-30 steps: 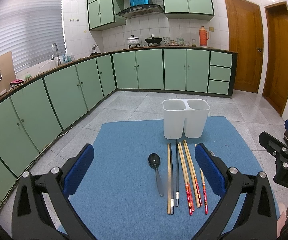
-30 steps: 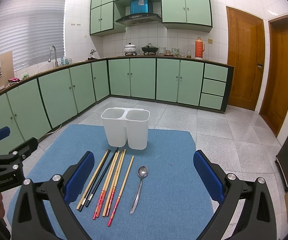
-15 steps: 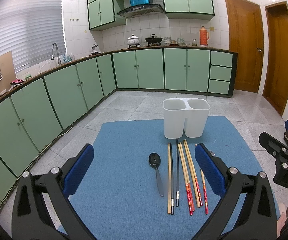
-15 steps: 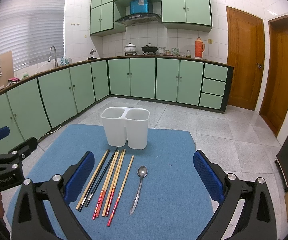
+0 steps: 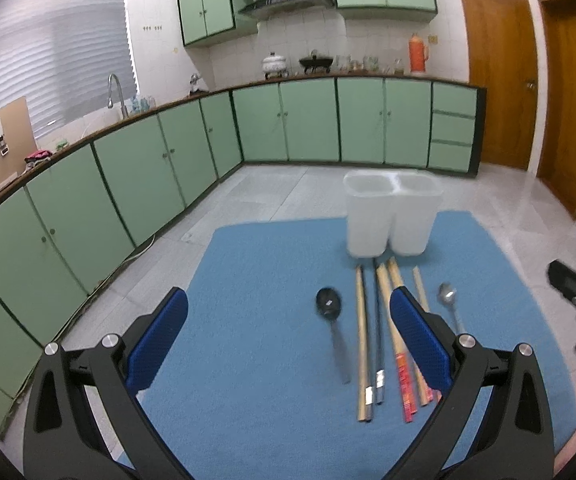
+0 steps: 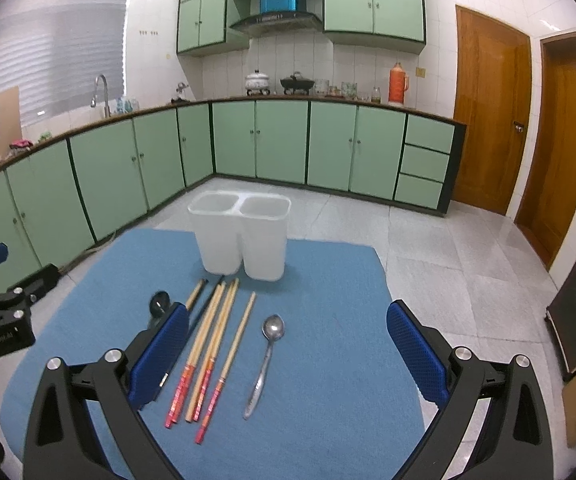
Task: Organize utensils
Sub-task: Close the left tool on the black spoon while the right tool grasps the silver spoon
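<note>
The left gripper [image 5: 288, 338] and right gripper [image 6: 288, 354] are both showing black angular frames, silver round screws at the joints and textured blue pads [image 6: 417, 354] lining the fingers. White lettering is showing on the left gripper's black body.

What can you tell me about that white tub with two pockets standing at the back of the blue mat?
The white tub looks like thin, slightly see-through plastic: two tall rounded cups joined side by side under one shared rim, with a narrow cleft between them lower down. It stands upright near the far edge of the blue mat, and both cups look empty. The chopsticks lie just in front of it, tips pointing toward it; whether any tip touches it is unclear. Neither claw is near it.
</note>
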### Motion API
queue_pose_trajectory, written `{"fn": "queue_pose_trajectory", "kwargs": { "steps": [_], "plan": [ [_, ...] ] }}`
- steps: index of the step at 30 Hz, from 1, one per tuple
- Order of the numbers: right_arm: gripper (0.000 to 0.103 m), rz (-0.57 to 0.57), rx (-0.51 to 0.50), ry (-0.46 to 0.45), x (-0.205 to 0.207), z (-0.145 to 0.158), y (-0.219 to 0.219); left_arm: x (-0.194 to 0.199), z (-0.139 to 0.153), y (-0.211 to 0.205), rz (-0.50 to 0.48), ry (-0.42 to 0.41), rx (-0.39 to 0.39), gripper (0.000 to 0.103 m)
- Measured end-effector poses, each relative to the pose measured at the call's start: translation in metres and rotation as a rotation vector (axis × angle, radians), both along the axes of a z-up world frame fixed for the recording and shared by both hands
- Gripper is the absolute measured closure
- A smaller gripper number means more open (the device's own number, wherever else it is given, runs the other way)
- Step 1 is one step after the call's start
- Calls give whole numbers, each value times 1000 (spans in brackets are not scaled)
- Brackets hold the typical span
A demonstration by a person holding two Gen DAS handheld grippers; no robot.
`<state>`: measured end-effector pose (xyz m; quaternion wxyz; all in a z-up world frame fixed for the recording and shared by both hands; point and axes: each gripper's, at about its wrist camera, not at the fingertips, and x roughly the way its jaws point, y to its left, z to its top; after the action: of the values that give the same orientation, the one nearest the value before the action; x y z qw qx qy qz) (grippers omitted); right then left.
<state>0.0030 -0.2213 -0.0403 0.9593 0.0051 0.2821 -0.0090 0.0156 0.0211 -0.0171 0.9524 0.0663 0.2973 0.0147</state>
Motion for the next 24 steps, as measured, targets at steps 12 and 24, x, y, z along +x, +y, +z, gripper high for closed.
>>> {"fn": "queue_pose_trajectory", "kwargs": {
  "steps": [12,24],
  "plan": [
    [15,-1,22,190,71,-61,-13,74,-65,12,26,187,5,5],
    [27,5,47,368,143,-120,-4,141,-118,-1,33,314,-12,8]
  ]
}}
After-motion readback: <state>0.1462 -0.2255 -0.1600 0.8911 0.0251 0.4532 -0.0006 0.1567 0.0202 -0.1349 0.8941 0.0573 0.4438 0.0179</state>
